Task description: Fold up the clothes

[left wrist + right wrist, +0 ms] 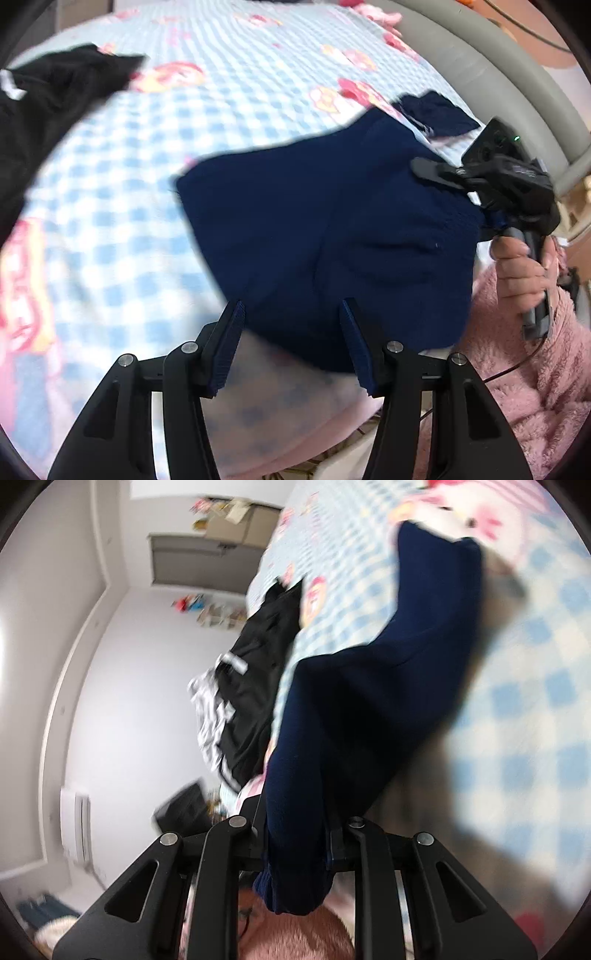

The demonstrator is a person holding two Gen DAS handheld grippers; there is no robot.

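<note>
Navy garment (325, 229), left wrist view: spread partly lifted over a bed with a blue-and-white checked sheet (229, 74) printed with pink cartoon figures. Left gripper (291, 314) at the bottom of the picture, jaws standing wide, blue pads facing each other; the garment's near hem lies just beyond and between the fingertips, and the pads do not press on it. Right gripper (424, 170) at the right edge, its black finger resting on the garment's right side, held by a hand (524, 269) in a fluffy pink sleeve (546, 387). Black garment (48, 107) lying at the upper left of the bed, well apart from the navy one. Grey padded bed edge (491, 81) curving along the upper right. Right wrist view, blurred: right gripper (295, 834) with jaws narrowed on a bunched fold of the navy garment (351, 701), the cloth passing between the fingers and hanging below them in a lump, the rest stretching up and away across the checked sheet (524, 701). Black garment (255, 690) with white trim beside the navy one on the far side. White wall (129, 701) at left.
</note>
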